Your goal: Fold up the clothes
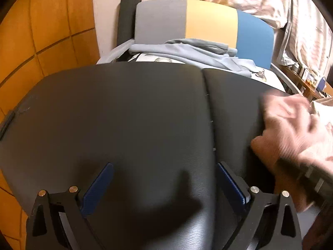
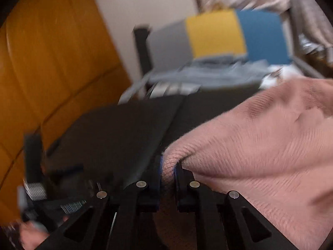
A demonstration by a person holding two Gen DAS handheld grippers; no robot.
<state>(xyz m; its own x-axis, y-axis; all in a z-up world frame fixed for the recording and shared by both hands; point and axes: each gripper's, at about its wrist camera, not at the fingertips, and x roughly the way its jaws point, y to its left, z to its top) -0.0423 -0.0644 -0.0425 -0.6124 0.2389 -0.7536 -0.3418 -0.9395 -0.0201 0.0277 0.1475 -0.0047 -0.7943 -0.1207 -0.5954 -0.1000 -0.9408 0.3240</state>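
Observation:
A pink knitted sweater (image 2: 260, 141) lies over the right part of a black padded table (image 2: 116, 129). My right gripper (image 2: 168, 164) is shut on a fold of the sweater's edge. In the left wrist view the sweater (image 1: 291, 125) is a blurred pink mass at the right, with the right gripper's dark body partly visible below it. My left gripper (image 1: 164, 170) is open and empty, its blue pads spread wide just above the black table (image 1: 124, 114). The left gripper also shows blurred at the lower left of the right wrist view (image 2: 41, 183).
A light blue garment (image 1: 187, 50) lies crumpled on a chair with a grey, yellow and blue back (image 1: 208, 23) behind the table. An orange tiled floor (image 1: 41, 31) is at the left. Curtains (image 1: 270, 4) hang at the back right.

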